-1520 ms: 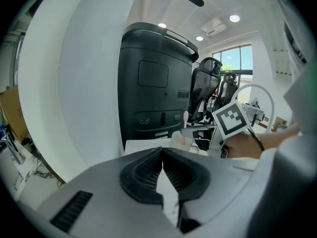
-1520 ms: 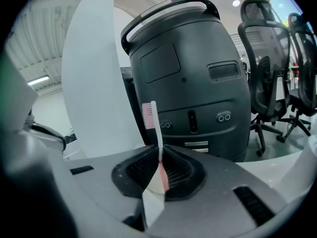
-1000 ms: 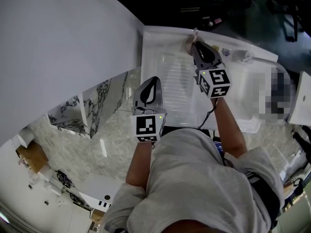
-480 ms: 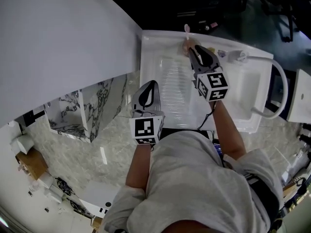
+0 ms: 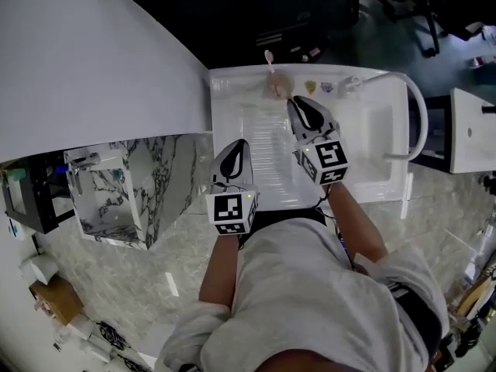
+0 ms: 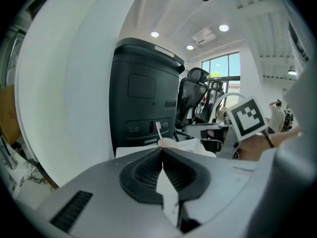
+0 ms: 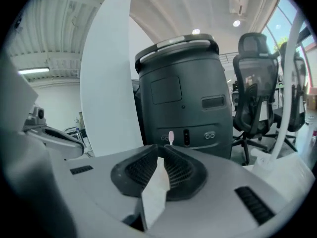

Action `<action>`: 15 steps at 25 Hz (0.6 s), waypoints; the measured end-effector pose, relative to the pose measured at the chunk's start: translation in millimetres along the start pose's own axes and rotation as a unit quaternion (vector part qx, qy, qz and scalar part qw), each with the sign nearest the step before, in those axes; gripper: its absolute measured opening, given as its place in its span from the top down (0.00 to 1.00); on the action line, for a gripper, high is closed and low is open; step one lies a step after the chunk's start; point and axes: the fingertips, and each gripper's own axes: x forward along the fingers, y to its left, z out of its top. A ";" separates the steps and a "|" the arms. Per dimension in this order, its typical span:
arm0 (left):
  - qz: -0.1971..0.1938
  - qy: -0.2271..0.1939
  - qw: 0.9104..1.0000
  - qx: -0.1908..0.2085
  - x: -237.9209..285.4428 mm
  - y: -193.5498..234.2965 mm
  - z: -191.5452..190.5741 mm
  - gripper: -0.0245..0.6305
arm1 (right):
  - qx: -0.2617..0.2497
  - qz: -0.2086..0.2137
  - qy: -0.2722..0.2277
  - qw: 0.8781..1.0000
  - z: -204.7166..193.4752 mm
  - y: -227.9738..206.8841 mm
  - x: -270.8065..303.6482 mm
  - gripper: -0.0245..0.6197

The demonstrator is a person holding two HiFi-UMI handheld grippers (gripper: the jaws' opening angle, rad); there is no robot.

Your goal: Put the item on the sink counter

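Observation:
A pale cup with a pink toothbrush in it stands upright at the back of the white sink counter. My right gripper hovers over the ribbed drainboard, its tip just short of the cup, jaws shut with nothing between them. In the right gripper view only the toothbrush head shows above the right gripper. My left gripper is shut and empty at the counter's near left. In the left gripper view the left gripper points toward the cup.
A sink basin with an arched white faucet lies to the right. Small items and a white bottle line the back edge. A white wall panel and a marble cabinet flank the left. A black machine stands behind.
The cup with the toothbrush was right at the right gripper's tip; now a small gap shows between them. The head view has pulled back, showing more of the counter.

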 end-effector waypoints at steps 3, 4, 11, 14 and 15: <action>-0.016 -0.006 1.000 0.005 -4.4 -11.9 -0.1 0.95 | -0.012 -0.017 -0.028 0.999 8.0 7.4 -31.0 0.92; -0.020 -0.009 1.000 0.007 -7.0 -15.6 0.1 0.95 | -0.013 -0.021 -0.032 0.999 8.2 10.0 -40.4 0.93; -0.048 -0.022 0.998 0.017 -34.4 -45.3 -4.8 0.95 | -0.011 -0.035 -0.042 0.998 6.1 28.0 -108.2 0.95; -0.059 -0.030 0.998 0.020 -49.1 -57.3 -8.1 0.95 | -0.019 -0.048 -0.048 0.997 6.6 36.0 -136.6 0.95; -0.060 -0.033 0.997 0.020 -54.8 -60.7 -9.7 0.95 | -0.023 -0.051 -0.049 0.997 6.3 39.2 -145.2 0.95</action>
